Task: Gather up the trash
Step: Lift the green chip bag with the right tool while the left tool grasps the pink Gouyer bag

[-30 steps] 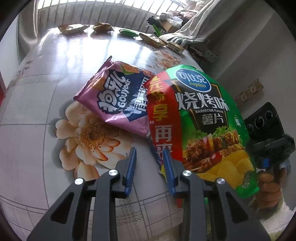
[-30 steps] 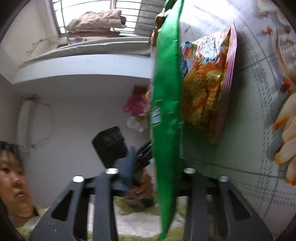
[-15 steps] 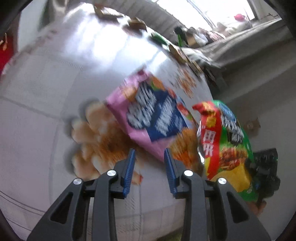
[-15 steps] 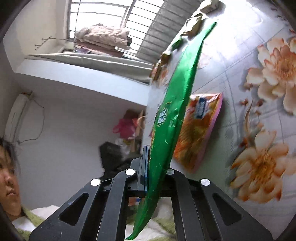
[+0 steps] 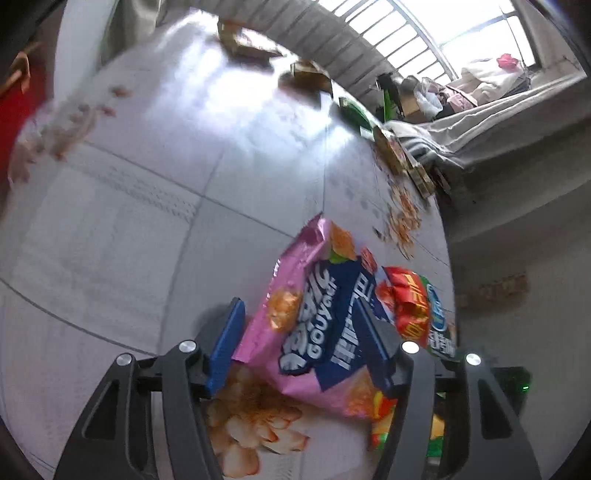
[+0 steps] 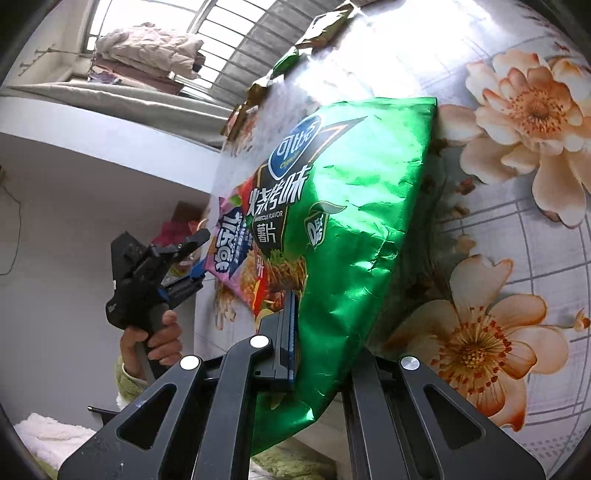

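A pink and blue snack bag (image 5: 317, 325) lies on the flowered table (image 5: 147, 184). My left gripper (image 5: 299, 328) is open, its blue-padded jaws on either side of the bag's near end. It also shows in the right wrist view (image 6: 192, 254), with the pink bag (image 6: 229, 251) between its jaws. My right gripper (image 6: 314, 332) is shut on a green barbecue crisp bag (image 6: 351, 229) and holds it at the table's edge. That green bag (image 5: 424, 314) shows behind the pink one in the left wrist view.
Several small wrappers (image 5: 310, 74) lie along the table's far edge near the window; they also show in the right wrist view (image 6: 321, 26). A bed with folded bedding (image 6: 147, 48) stands beyond. The table edge drops off near the bags.
My left gripper opened wider and moved forward around the pink bag's near end. My right gripper shut on the green bag, then turned it so its printed face shows.
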`<state>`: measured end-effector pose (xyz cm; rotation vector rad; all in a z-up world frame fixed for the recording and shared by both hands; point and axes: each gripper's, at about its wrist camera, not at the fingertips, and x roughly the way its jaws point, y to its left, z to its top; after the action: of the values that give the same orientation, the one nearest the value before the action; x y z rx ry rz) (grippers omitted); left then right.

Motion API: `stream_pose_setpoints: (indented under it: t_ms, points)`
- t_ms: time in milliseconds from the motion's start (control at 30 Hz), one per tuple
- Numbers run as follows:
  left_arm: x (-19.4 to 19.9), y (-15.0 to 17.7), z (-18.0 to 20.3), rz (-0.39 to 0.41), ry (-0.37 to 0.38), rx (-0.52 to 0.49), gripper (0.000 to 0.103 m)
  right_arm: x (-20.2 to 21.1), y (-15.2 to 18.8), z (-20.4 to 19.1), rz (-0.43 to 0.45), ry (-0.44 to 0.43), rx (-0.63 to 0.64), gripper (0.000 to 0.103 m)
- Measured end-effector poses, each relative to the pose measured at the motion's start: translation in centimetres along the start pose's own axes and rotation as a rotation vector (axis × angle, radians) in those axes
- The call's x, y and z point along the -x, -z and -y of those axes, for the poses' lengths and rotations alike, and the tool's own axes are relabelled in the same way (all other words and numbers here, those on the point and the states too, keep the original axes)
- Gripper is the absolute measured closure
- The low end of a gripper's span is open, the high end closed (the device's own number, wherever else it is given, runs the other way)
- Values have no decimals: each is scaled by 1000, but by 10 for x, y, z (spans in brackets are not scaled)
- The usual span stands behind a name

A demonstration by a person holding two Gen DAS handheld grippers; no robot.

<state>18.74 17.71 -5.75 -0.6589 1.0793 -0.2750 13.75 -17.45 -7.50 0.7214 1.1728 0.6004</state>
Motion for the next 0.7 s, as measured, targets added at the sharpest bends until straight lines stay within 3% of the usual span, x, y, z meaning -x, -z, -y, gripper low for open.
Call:
stream_pose_setpoints:
  t_ms: [100, 200, 300, 333, 367, 433, 500, 600, 700]
  points:
    - [-1, 1, -4, -30, 108, 59, 45, 7, 0, 4, 6, 27, 16, 100]
    - [3, 7, -10, -39, 297, 127, 46, 10, 1, 5, 11, 45, 29, 100]
    - [1, 15, -19, -39, 556, 242, 45, 8, -1, 12, 10, 52, 29, 99]
    - [-2, 17, -22, -45, 583, 275, 45, 5, -2, 12, 8, 53, 27, 99]
    - [-7, 19, -24, -55, 578, 305, 45, 4, -2, 12, 6, 51, 23, 99]
    - [-12, 24, -25, -50, 470, 307, 46, 2, -3, 15, 4, 48, 16, 99]
    - [-9, 26, -18, -20, 425, 254, 46, 2, -4, 15, 5, 46, 15, 99]
    - [5, 24, -3, 53, 287, 138, 45, 2, -5, 14, 5, 46, 17, 99]
    - [7, 23, 7, 67, 212, 48, 38, 1, -7, 17, 3, 41, 14, 99]
